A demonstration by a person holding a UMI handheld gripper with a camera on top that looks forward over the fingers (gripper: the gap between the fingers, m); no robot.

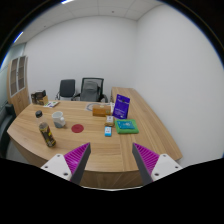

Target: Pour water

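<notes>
bottle: dark, upright on counter near its left edge, likely rigid, slick, contents unknown; grasp mid-body | cup: just beyond bottle, small and light | hand-held gripper: fingers spread wide, holding nothing; bottle ahead and left of left finger, well apart

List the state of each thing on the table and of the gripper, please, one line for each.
gripper: fingers open, nothing between them, above the table's near edge.
dark bottle: upright, ahead of the left finger, not held.
white cup: upright on the table; contents cannot be told.
red coaster: flat, nothing on it.
teal box: lying flat, closed.
purple sign: standing upright.
office chairs: empty, behind the table.
</notes>
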